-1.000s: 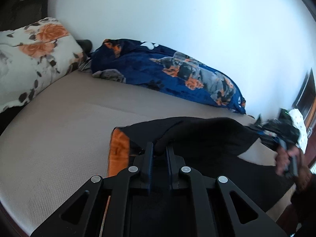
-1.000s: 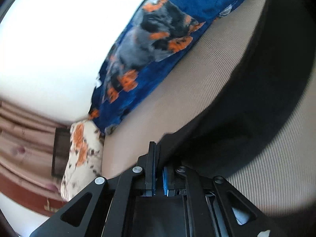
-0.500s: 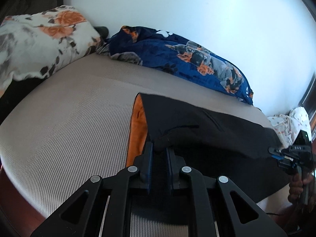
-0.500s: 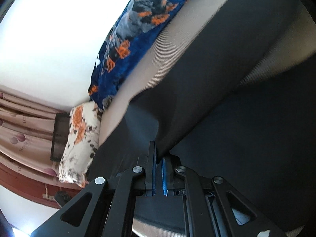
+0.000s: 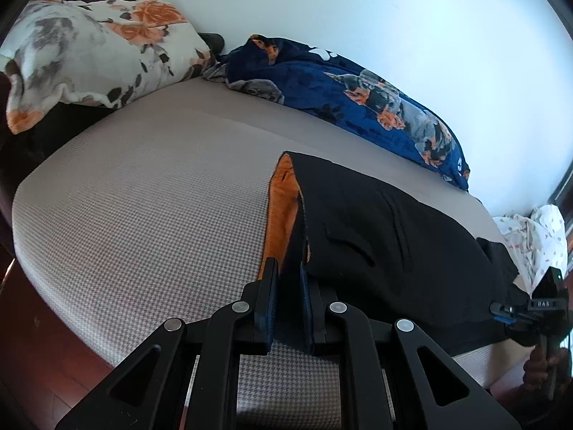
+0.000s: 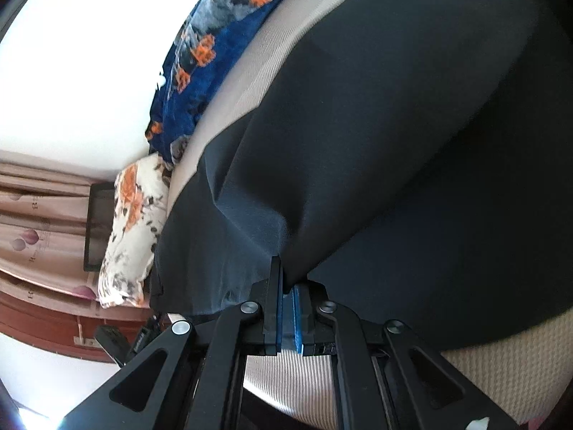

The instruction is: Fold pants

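- Our left hand-held gripper (image 5: 289, 279) pinches the waist corner of the black pants (image 5: 386, 236); our right hand-held gripper (image 6: 288, 279) grips the leg end.
- We should keep both taut and lay them flat on the bed (image 5: 150, 193).
- The blue blanket (image 5: 358, 100) lies well beyond, clear of the fold.

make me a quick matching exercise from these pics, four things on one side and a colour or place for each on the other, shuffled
Things:
1. pants
2. pillow
3. blanket
4. lining

Descriptions:
A. navy with a dog print, bunched along the wall
B. plain orange, showing at the waist edge
C. black, pinched by both grippers
D. white with orange flowers, at the mattress's far left corner

Pairs: 1-C, 2-D, 3-A, 4-B
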Demonstrator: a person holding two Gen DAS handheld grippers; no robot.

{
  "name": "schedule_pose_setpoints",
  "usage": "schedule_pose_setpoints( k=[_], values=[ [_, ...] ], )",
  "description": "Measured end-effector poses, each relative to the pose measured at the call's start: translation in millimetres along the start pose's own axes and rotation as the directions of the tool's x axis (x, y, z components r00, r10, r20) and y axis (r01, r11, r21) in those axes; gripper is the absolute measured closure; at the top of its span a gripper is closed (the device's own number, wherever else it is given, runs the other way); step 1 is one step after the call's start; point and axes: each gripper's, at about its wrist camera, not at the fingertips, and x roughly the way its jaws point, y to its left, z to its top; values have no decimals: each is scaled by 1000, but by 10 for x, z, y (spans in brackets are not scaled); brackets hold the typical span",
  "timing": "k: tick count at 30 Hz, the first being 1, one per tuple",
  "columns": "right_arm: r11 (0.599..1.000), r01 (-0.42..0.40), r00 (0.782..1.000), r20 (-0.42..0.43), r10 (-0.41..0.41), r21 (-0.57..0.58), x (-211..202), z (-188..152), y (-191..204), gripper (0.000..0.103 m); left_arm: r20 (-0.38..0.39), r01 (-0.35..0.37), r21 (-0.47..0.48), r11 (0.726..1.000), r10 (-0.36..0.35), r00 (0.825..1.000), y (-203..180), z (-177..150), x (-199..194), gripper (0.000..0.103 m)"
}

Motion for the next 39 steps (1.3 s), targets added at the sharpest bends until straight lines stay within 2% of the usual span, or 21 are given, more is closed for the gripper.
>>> schedule_pose_setpoints(
  k=[5,11,15,19,22,24,25,28,29,33,34,37,39],
  values=[
    [1000,23,999,-40,-23,-3,53,-164,-10,97,34,-48,-13,999,49,998,111,-5,-129,90],
    [999,49,998,-36,-50,-20,-2,-210,-11,97,113,-90,-36,995,93,989,204,89,-310,90],
    [998,60,997,-40,-61,-19,-8,-228,-22,97,136,-42,47,998,35,990,-110,155,-322,90],
    [997,75,996,-40,-75,-11,-71,-269,-64,97,85,51,151,987,-64,994,-560,115,-84,89],
    [997,75,996,-43,-76,-30,-57,-274,-52,95,-33,69,257,964,-63,997,-867,-58,325,89],
    [998,56,997,-44,-57,-23,-75,-257,-74,93,-107,91,262,961,-64,992,-927,-165,507,89],
    [999,43,998,-43,-44,-15,-86,-240,-90,86,-126,99,252,963,-69,990,-927,-208,555,89],
    [1000,8,1000,5,-8,15,-246,-108,-219,64,-128,108,237,965,-79,989,-931,-254,556,89],
    [1000,-3,1000,30,3,14,-331,-37,-269,61,-133,110,232,966,-81,988,-930,-245,561,89],
    [1000,-13,989,146,10,22,-678,291,-499,56,-147,129,188,974,-102,984,-880,-221,584,89],
    [999,1,981,193,-8,36,-806,417,-615,55,-148,132,182,974,-105,983,-877,-215,585,89],
    [996,-23,963,268,-1,88,-1041,728,-930,54,-150,128,183,975,-101,984,-870,-208,587,89],
    [987,-78,944,329,26,143,-1206,985,-1204,57,-151,123,190,974,-95,984,-879,-206,594,89]
  ],
)
